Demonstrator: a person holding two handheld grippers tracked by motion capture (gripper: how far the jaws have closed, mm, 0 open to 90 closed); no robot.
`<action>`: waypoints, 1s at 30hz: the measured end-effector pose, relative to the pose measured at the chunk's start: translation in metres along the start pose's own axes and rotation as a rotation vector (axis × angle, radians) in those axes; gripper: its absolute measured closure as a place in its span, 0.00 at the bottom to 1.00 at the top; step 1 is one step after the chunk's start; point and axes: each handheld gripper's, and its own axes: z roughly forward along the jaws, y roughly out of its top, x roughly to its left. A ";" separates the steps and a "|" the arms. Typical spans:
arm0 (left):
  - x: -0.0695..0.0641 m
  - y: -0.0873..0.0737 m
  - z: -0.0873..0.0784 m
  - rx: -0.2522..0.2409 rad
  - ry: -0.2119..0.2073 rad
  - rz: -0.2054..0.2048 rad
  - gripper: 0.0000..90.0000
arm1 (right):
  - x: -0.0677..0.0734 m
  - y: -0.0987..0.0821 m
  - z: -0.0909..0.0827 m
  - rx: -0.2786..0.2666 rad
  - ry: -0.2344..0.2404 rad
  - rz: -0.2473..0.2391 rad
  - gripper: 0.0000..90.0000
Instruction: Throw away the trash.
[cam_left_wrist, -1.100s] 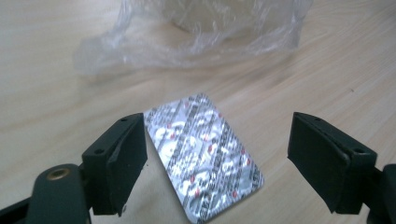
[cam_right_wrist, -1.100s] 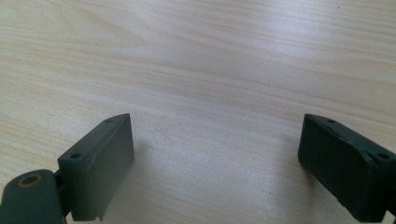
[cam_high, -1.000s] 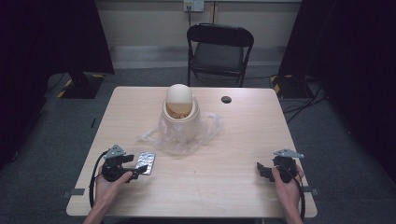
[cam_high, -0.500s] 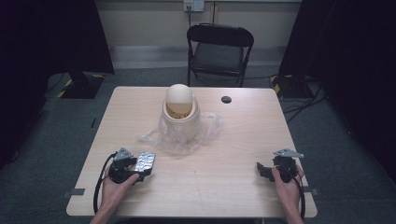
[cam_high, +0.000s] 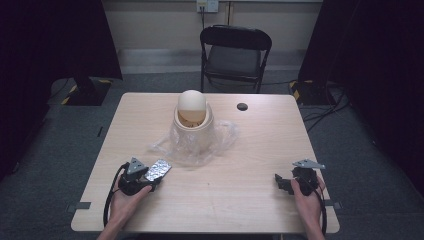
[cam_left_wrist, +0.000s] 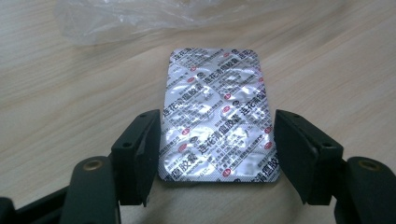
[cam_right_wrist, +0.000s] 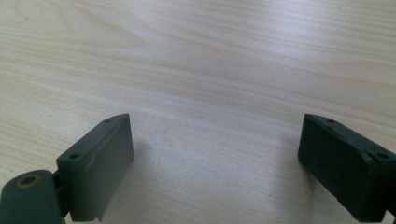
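The pill pack (cam_left_wrist: 215, 116), a silver foil blister sheet printed with red and black marks, lies flat on the wooden table (cam_high: 225, 200) near its front left corner, at about 7 o'clock from the table's middle in the high view (cam_high: 158, 170). The left gripper (cam_left_wrist: 215, 154) has its two black jaws on either long edge of the sheet's near end; they have just been closing, and now they clench the pack between them, the left pad against the foil's edge and the right pad at the opposite edge. In the high view that gripper (cam_high: 145, 181) sits in the person's left hand (cam_high: 125, 200), with the pack sticking out of it toward 1 o'clock.

Just beyond the pack, toward 12 o'clock in the left gripper view, lies crumpled clear plastic wrap (cam_left_wrist: 140, 18). In the high view the wrap (cam_high: 192, 145) spreads around a cream pot (cam_high: 192, 125) with a round egg-like ball (cam_high: 192, 102) resting in its mouth, near the table's middle. A small black disc (cam_high: 242, 106) lies at 1 o'clock from the pot.

The right gripper (cam_right_wrist: 215, 158) rests at about 4 o'clock on the table, well apart from the pack, its jaws released and spread wide over bare wood; in the high view it (cam_high: 285, 184) is held by the right hand (cam_high: 307, 192). A black folding chair (cam_high: 235, 55) stands beyond the table's far edge.
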 end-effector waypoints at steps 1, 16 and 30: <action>0.001 -0.001 -0.001 0.002 0.000 0.009 0.38 | 0.000 0.000 0.000 0.001 0.001 0.000 0.11; 0.003 0.003 -0.002 0.017 -0.040 0.033 0.38 | 0.000 0.000 0.000 0.001 0.001 0.000 0.11; 0.005 0.009 -0.023 -0.077 -0.085 -0.009 0.38 | 0.000 0.000 0.000 0.001 0.001 0.000 0.11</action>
